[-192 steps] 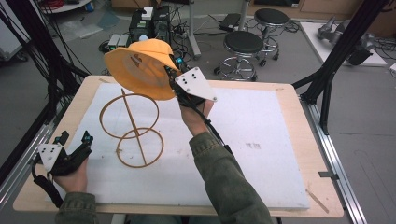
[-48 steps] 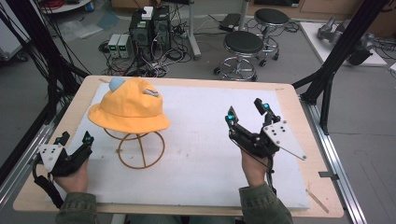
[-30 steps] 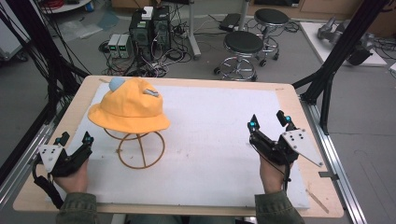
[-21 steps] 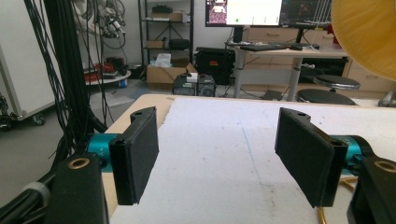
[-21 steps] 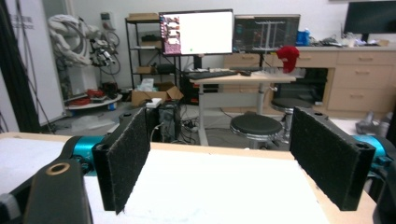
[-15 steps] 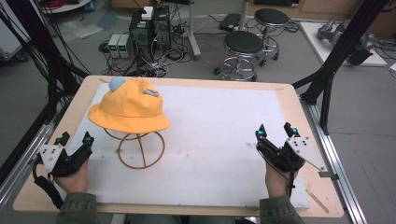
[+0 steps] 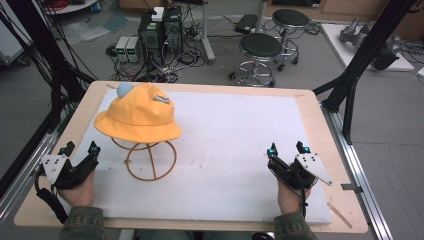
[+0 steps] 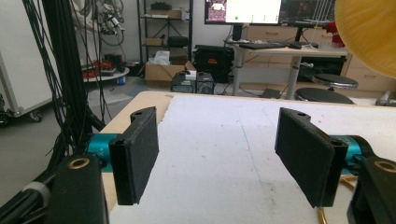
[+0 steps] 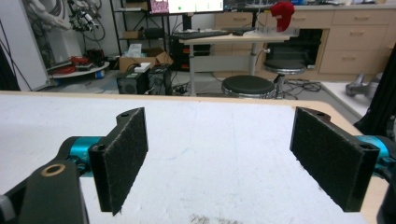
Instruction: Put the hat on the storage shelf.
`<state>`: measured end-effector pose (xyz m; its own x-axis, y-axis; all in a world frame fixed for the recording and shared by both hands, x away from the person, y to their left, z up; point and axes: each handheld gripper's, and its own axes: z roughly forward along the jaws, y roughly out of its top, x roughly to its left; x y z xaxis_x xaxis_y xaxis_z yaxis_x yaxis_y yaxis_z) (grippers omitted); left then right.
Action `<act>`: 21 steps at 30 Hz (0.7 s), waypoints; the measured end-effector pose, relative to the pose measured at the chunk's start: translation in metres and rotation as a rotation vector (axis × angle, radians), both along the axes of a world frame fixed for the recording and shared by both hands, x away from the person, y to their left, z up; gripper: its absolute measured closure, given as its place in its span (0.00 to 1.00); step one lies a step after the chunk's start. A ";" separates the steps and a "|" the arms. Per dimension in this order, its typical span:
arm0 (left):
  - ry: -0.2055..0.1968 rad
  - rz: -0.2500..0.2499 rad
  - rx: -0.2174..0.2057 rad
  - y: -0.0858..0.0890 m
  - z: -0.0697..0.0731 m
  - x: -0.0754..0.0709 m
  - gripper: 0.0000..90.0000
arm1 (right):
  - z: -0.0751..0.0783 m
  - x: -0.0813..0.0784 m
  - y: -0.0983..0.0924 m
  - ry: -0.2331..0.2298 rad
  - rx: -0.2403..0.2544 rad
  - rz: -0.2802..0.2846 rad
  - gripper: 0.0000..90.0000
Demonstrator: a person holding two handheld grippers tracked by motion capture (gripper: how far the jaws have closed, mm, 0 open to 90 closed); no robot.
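1. The hat (image 7: 138,114) sits on the wire stand (image 7: 150,160), at the table's (image 7: 305,100) left rear;
2. The left gripper (image 7: 80,150) lies near, left of the stand; the right gripper (image 7: 286,149) well apart, front right.

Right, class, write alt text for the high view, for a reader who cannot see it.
A yellow bucket hat sits on a wire hat stand at the left of a white-covered table. A person's hands hold the left gripper and the right gripper near the table's front corners, both with fingers open and holding nothing. Stools and computer equipment stand on the floor beyond.
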<state>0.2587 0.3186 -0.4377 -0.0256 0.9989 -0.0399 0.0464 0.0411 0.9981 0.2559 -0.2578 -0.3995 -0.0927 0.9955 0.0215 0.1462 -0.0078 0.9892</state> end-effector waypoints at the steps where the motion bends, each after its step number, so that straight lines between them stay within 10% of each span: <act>1: 0.002 -0.003 0.000 0.000 0.000 0.000 0.34 | -0.002 0.000 0.001 0.005 0.002 0.002 0.20; 21: 0.010 -0.015 0.000 -0.003 -0.001 0.002 0.34 | -0.013 0.003 -0.002 0.044 0.024 0.004 0.20</act>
